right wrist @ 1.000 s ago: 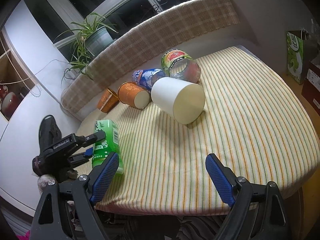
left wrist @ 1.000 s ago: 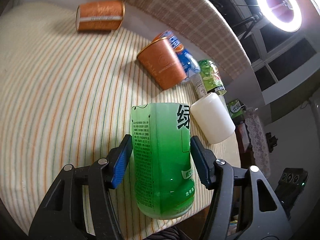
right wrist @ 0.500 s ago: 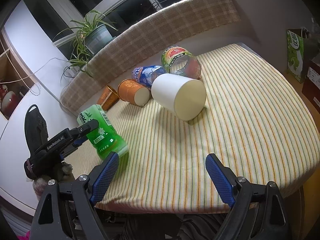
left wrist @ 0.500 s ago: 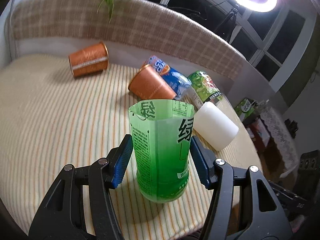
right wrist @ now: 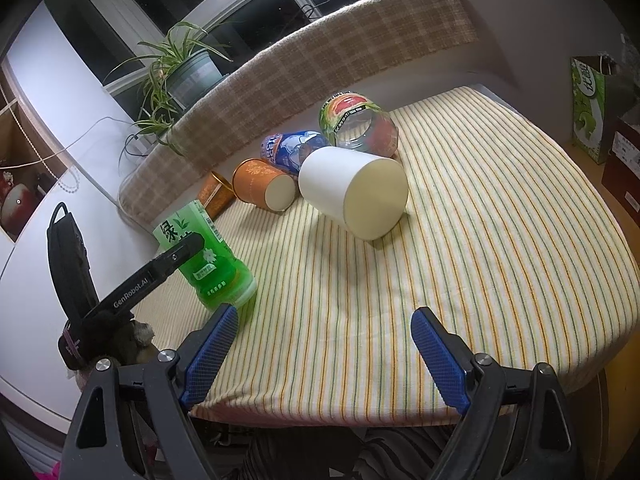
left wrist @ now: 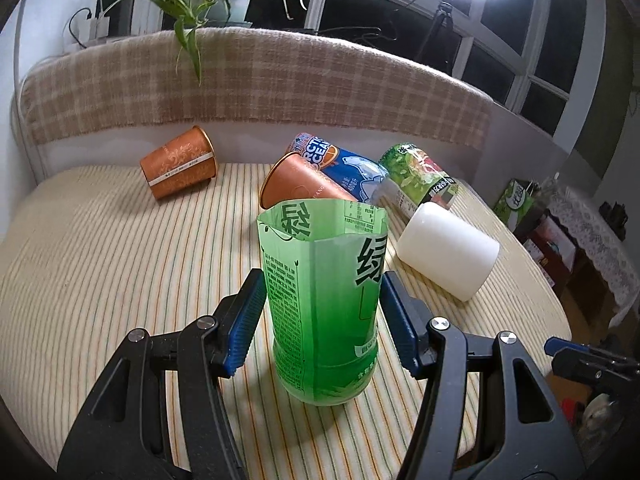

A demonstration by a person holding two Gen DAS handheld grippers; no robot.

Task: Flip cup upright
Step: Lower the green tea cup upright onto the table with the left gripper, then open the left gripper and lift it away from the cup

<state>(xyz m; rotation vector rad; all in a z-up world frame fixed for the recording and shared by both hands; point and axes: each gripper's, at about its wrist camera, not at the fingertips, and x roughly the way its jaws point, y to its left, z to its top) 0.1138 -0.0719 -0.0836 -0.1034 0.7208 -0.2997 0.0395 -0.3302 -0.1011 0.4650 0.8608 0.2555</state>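
Observation:
A green cut-bottle cup [left wrist: 324, 300] stands upright on the striped cloth, open end up. My left gripper [left wrist: 322, 320] is shut on it, blue pads pressed on both sides; it also shows in the right wrist view [right wrist: 208, 256], base on the cloth near the table's left edge. My right gripper [right wrist: 324, 356] is open and empty above the table's front edge. A white cup [right wrist: 354, 190] lies on its side mid-table.
Two orange cups [left wrist: 178, 164] [left wrist: 304, 186], a blue cut-bottle cup [left wrist: 344, 164] and a red-green cut-bottle cup [left wrist: 420, 176] lie on their sides toward the back. A plaid cushion [left wrist: 256, 76] runs behind the table. A potted plant [right wrist: 176, 76] stands on the sill.
My left gripper has turned the green cup from lying flat to upright and set its base on the cloth. The right gripper has not moved.

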